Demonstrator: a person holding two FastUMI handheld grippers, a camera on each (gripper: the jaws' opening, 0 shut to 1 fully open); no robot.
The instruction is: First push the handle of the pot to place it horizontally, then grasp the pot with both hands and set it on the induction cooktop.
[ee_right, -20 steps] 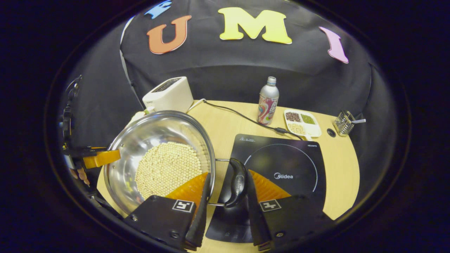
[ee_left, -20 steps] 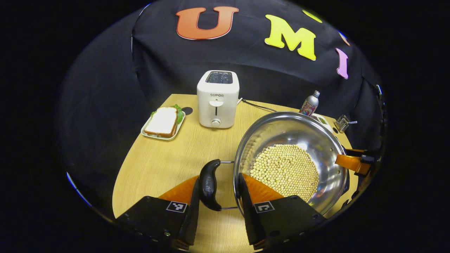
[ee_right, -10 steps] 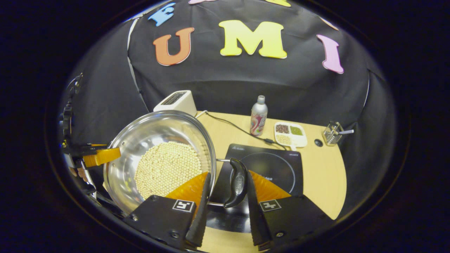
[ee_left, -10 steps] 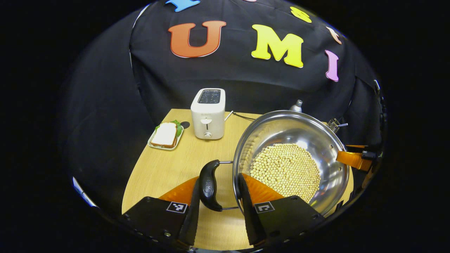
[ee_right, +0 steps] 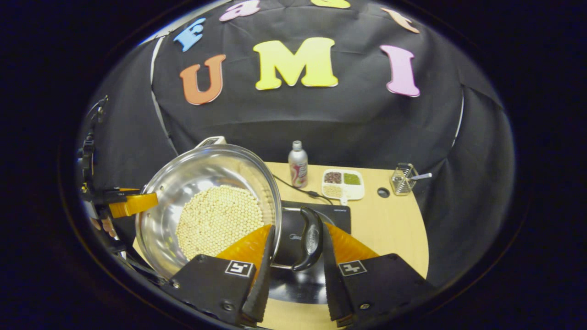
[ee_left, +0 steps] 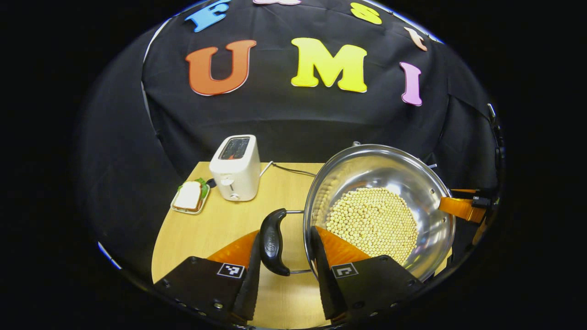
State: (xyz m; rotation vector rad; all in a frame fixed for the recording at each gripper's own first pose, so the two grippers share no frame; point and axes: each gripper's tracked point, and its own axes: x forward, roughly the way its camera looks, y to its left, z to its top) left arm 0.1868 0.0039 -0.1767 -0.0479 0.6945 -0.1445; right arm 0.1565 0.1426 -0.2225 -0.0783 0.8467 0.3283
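Now, view by view:

Left gripper view, grip: the left gripper has its fingers pinching the pot's near side handle, one finger outside the black grip, the other inside the rim.
Left gripper view, change: over the last second the toaster and the sandwich plate have shrunk and slid toward the table's far left corner, and more wall shows above; the pot keeps its place against the fingers. I judge the pot is being lifted, level, beans undisturbed.
Left gripper view, other side: the right gripper shows at the pot's far rim.

Right gripper view, grip: the right gripper is pressed onto the other side handle in the same fashion.
Right gripper view, change: the cooktop has dropped away and looks smaller, now partly hidden under the pot; the bottle, the snack tray and the wire holder have receded toward the table's far edge.
Right gripper view, other side: the left gripper holds the far rim.

Meaning: the handle step looks done and the carry is under way; the pot hangs above the table just left of the cooktop, so what remains is a short sideways move and a level lowering.
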